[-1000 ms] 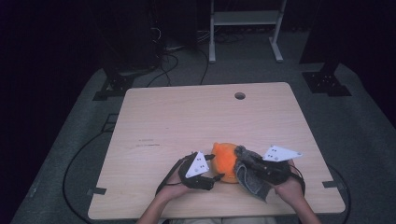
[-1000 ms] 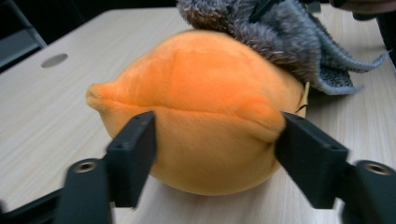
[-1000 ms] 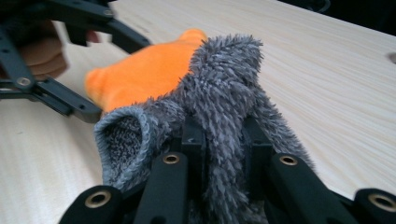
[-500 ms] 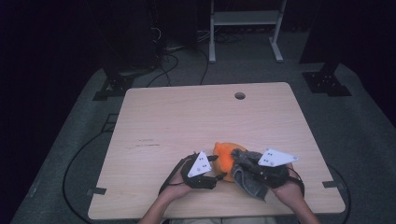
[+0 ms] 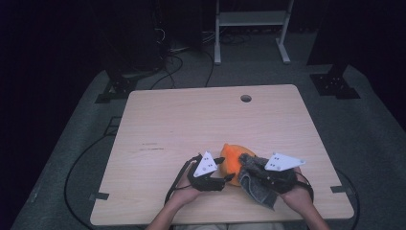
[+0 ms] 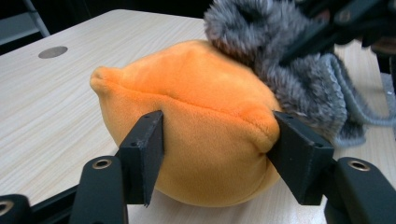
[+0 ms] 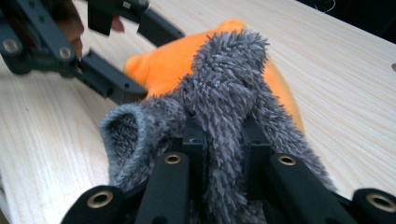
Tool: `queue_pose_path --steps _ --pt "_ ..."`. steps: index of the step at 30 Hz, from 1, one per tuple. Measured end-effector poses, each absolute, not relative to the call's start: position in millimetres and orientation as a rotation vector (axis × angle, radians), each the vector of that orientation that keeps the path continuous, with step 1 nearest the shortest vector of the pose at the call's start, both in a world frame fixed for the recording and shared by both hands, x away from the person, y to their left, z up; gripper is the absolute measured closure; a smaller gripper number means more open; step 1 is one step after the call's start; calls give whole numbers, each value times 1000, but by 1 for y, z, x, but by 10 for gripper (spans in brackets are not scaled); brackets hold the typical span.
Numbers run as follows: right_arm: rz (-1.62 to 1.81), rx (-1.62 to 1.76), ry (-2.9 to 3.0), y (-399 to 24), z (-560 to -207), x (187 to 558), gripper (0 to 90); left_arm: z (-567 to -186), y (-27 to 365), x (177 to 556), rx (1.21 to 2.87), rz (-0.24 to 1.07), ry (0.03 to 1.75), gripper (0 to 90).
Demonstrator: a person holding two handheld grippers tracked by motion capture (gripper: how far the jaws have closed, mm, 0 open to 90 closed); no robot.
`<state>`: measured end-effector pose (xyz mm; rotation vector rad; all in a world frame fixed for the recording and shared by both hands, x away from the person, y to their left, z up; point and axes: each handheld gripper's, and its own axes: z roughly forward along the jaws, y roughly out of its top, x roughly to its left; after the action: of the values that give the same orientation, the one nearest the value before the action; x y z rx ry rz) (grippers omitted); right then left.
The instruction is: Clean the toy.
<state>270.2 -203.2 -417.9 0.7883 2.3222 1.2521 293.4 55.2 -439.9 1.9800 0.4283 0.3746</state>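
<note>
Orange plush (image 5: 233, 158) pinned near the tabletop's (image 5: 191, 124) front edge, grey fuzzy cloth (image 5: 256, 184) draped on its right side.
We have the left tool (image 6: 217, 142) clamped on the plush, jaws having just been closing onto its flanks; right tool (image 7: 223, 135) pinches a fold of the cloth, narrow. Plush lies between the two tools, long axis running away from us toward its pointed tip. Left gripper view shows jaw contact; high view gives the layout but not the grip.

Orange plush toy (image 6: 196, 126): soft, matt. Grey cloth (image 7: 224, 93): fuzzy, shaggy. Table (image 5: 191, 120): light wood-grain, smooth.
</note>
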Motion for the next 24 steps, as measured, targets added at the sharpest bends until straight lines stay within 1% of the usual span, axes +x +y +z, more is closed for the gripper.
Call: queue_pose_path --steps 2,5,8,12,13,14,16,17,18,20,21,22,24 --pt "1257 793 2318 -205 -416 270 757 -440 55 293 1980 378 420 383" --pt "1295 713 2313 -195 -406 262 762 -440 50 287 1988 411 341 388" --pt "1244 639 2341 -187 -407 262 759 -440 49 284 2012 440 309 397" --pt "1243 766 2292 -207 -407 275 759 -441 50 284 2019 433 292 409" --pt "1234 800 2271 -213 -408 279 762 -441 50 284 2014 424 297 398" --pt "1230 834 2270 -218 -411 281 763 -441 50 285 1994 400 315 367" --pt "1247 859 2289 -224 -416 284 766 -439 52 290 1943 324 390 260" --pt "1247 857 2295 -223 -417 282 766 -438 53 292 1920 290 429 229" --pt "1244 841 2305 -222 -416 281 767 -437 53 293 1913 284 454 227" --pt "1240 823 2314 -220 -416 279 767 -438 52 294 1922 298 474 279" --pt "1236 812 2322 -218 -416 277 767 -439 52 294 1931 298 484 279" --pt "1204 785 2330 -214 -415 276 766 -439 52 293 1931 307 482 325" --pt "1207 761 2325 -213 -407 275 767 -439 50 289 1945 342 437 349"
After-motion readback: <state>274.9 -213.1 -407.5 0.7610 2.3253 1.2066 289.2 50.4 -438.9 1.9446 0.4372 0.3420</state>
